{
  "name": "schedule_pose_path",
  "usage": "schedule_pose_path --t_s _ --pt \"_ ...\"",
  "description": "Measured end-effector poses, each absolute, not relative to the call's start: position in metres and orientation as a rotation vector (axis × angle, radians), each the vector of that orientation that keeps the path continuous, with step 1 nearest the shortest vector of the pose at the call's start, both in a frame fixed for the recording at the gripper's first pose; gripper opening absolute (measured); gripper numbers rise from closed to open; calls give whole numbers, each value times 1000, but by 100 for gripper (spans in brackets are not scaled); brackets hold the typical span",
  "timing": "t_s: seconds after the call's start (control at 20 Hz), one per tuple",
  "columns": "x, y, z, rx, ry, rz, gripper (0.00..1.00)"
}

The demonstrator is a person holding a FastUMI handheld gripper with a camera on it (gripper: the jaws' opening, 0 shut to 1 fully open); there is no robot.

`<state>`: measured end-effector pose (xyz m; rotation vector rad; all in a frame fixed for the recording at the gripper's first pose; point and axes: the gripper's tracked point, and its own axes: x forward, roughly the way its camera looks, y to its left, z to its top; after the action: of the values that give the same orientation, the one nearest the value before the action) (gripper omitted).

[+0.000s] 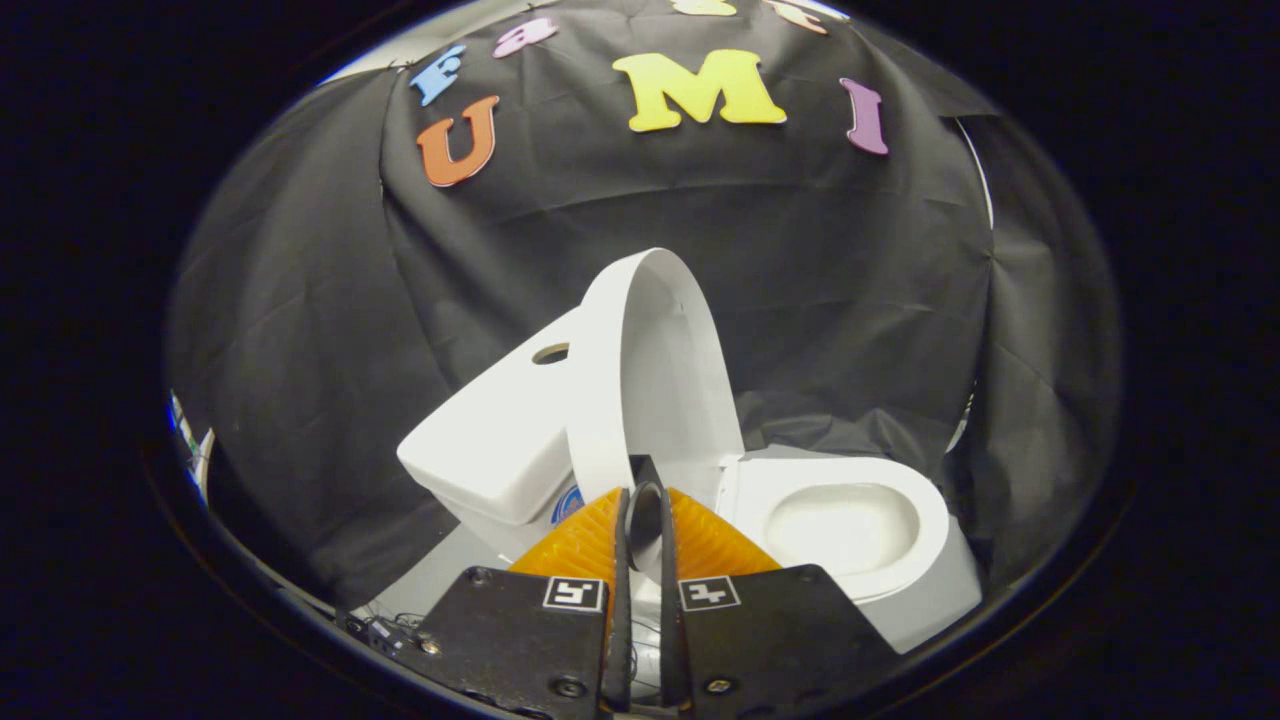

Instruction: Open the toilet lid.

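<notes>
Lid: I am looking at the lid (655,370) standing raised, close to upright, its white inner face turned toward the bowl and its top edge leaning back toward the tank.
Tank: the tank (495,440) is sitting just behind the lid, a round hole showing on its top near the lid's rim.
Bowl: the bowl (845,520) is lying open on the far side of the lid from the tank, seat ring bare.
Gripper: I am reading the gripper (645,510) as nearly closed, the two orange fingers (580,545) standing close together with the lid's lower edge between them. I cannot tell for sure whether both pads are pressing on it; a dark rounded piece is sitting in the narrow gap right at the lid's edge.
Step in hand: I am judging this as the end of the lift, the lid needing only to settle against the tank.
Doing it well: I would be easing the lid back along its hinge arc, not pushing sideways, and letting the lid rest on the tank before spreading the fingers.
Risk: letting go early could be letting the lid tip back toward the bowl, since it is looking only slightly past upright.
Wall: black cloth is hanging behind the tank.
</notes>
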<state>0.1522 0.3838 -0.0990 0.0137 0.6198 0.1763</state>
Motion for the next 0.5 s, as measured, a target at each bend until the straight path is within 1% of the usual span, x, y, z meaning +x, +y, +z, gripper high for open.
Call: schedule_pose_path --t_s 0.5 --pt "149 406 -100 -56 616 213 14"
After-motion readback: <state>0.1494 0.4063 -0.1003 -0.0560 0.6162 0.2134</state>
